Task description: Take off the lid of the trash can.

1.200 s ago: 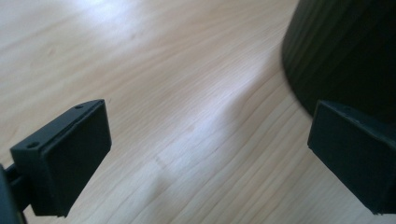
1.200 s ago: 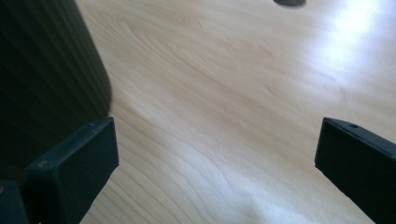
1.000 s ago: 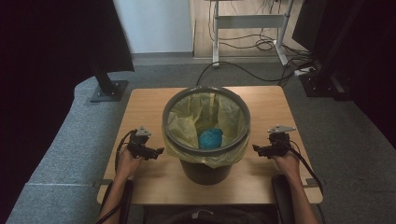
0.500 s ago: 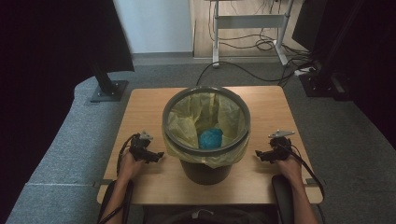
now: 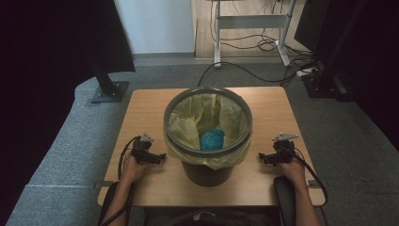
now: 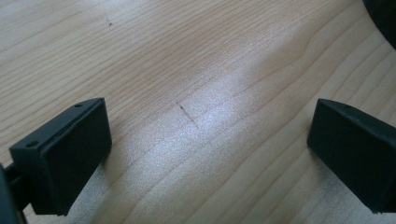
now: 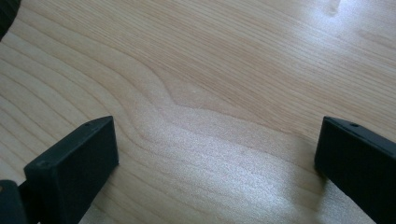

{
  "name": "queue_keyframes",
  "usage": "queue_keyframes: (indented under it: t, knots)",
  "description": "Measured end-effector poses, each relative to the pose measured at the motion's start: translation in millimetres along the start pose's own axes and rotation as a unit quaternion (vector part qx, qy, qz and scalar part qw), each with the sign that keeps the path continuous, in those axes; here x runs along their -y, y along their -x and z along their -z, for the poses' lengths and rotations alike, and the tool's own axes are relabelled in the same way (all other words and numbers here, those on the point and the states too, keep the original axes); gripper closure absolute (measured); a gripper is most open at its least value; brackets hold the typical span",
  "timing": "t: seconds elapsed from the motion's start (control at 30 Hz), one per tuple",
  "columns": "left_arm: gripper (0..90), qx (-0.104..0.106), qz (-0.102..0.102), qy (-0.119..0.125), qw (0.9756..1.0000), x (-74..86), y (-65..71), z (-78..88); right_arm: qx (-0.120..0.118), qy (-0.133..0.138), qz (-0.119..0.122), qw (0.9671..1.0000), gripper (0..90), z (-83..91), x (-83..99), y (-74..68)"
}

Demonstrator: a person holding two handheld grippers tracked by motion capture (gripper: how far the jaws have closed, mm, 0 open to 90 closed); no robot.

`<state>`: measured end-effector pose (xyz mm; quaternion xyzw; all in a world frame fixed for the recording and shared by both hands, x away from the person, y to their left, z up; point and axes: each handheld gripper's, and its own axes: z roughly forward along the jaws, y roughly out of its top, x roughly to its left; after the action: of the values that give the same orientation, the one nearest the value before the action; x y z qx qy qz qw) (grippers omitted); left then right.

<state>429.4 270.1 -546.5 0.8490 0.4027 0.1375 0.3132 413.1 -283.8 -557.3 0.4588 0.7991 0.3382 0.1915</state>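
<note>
A light wooden table (image 5: 141, 113) stands on grey carpet. A dark bin (image 5: 207, 172) lined with a yellow bag (image 5: 186, 122) sits on its middle, nearer the front edge. The bare grained top (image 6: 196, 70) spreads to either side of the bin.

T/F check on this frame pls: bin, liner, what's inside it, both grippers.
1. The bin stands on the wooden table between the two grippers. True.
2. The liner in the bin is black. False: it is yellow and folds out over the rim.
3. A blue crumpled thing lies inside the bin. True.
4. The left gripper is shut on the liner. False: its fingers stand wide apart over bare wood, holding nothing.
5. The right gripper is open, its fingers with only table between them. True.
6. The bin lies tipped on its side. False: it stands upright.
</note>
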Motion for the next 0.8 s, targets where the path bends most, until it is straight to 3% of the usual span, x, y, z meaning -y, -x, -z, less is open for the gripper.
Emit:
queue_keyframes:
  t: [0.23,0.47,0.63,0.8]
  knots:
    - [0.0,0.001,-0.001,0.002,1.0000,-0.1,-0.6,-0.2,0.000,-0.001,-0.001,1.0000,0.0,0.2,0.1,-0.2]
    - [0.5,0.003,0.003,-0.015,0.9999,-4.1,0.3,1.0,0.001,0.000,-0.001,1.0000,0.0,0.3,0.2,-0.4]
    - [2.4,0.026,0.021,-0.016,0.9993,-6.2,-2.4,3.9,0.001,-0.001,-0.001,1.0000,0.0,0.4,0.2,-0.4]
    - [3.5,0.034,0.016,-0.030,0.9989,-9.7,-0.7,7.0,0.001,-0.001,-0.001,1.0000,0.0,0.3,0.2,-0.4]
